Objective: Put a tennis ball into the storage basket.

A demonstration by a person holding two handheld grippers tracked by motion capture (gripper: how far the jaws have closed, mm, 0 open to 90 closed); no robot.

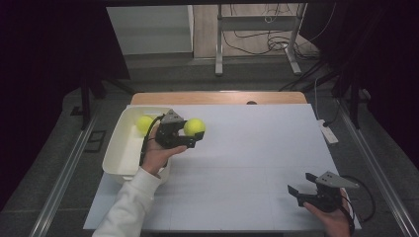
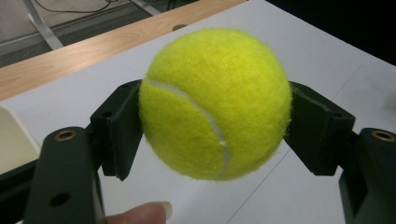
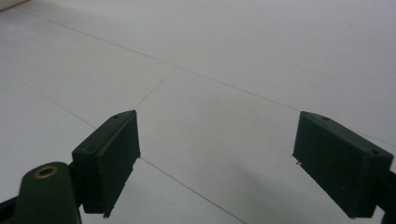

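Note:
My left gripper (image 1: pixel 193 132) is shut on a yellow tennis ball (image 1: pixel 194 127), held above the white table surface just right of the white bin (image 1: pixel 114 158). In the left gripper view the tennis ball (image 2: pixel 212 102) sits squeezed between both black pads (image 2: pixel 119 130), with a fingertip showing at the bottom edge. A second yellow tennis ball (image 1: pixel 144 123) lies inside the bin at its far end. My right gripper (image 1: pixel 299 183) rests open at the table's near right, and in the right gripper view its jaws (image 3: pixel 217 158) stand wide with nothing between them.
The white sheet (image 1: pixel 247 148) covers the wooden table (image 1: pixel 217 97). Beyond the far edge stands a metal frame (image 1: pixel 257 44) with cables on the floor. A white power strip (image 1: pixel 328 132) lies off the table's right side.

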